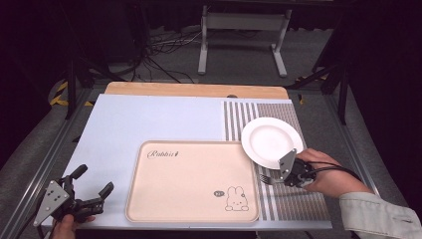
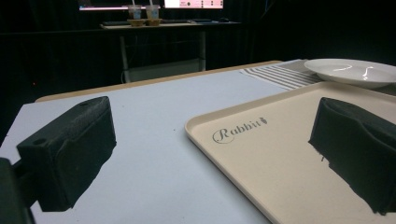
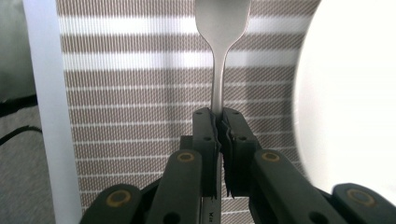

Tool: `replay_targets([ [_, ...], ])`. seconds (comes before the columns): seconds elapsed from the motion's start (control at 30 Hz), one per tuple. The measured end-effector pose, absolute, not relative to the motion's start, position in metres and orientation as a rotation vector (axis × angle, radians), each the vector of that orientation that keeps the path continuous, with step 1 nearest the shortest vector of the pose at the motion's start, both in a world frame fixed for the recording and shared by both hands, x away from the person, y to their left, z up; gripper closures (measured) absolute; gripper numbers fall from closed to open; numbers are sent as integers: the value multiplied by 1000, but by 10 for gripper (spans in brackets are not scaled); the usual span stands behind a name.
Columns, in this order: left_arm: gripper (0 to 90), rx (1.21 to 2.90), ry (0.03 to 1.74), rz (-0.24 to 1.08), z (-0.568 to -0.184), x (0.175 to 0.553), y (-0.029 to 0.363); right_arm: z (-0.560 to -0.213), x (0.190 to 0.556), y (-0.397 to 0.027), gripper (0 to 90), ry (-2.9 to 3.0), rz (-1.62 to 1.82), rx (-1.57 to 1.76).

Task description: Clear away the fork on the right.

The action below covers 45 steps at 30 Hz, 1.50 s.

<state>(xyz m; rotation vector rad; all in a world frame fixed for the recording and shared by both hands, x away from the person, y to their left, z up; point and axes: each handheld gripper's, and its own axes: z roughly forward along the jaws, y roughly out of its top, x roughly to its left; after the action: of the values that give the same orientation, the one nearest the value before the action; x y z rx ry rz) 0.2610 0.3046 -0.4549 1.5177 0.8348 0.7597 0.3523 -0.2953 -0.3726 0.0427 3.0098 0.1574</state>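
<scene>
At the right side of the bench (image 1: 149, 114), the right tongs (image 3: 218, 122) pinch the handle of a metal fork (image 3: 219, 56), jaws pressed tight on its narrow neck, above the striped placemat (image 1: 288, 199) and just beside the near rim of the white plate (image 1: 271, 139). The fork's tines point left toward the cream rabbit tray (image 1: 191, 181), the fork lying about level in the grip. At the near left corner, the left tongs (image 1: 92, 191) hover with jaws spread wide and nothing between them, aimed at the tray's near-left edge. To carry the fork off well, the grip likely needs to hold firm on that slim, smooth neck, the fork kept level and clear of the plate rim, so it neither swivels nor clips the china.
</scene>
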Motion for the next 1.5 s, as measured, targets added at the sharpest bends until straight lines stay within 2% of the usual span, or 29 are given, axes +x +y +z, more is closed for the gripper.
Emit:
replay_targets([
  [0.47,9,1519,835,757,-455,261,305,-346,350,-289,855,2921,391,99],
  [1.0,9,1520,834,761,-455,261,305,-336,350,-284,855,2817,644,237],
  [1.5,9,1517,835,759,-455,260,305,-336,349,-261,856,2682,915,405],
])
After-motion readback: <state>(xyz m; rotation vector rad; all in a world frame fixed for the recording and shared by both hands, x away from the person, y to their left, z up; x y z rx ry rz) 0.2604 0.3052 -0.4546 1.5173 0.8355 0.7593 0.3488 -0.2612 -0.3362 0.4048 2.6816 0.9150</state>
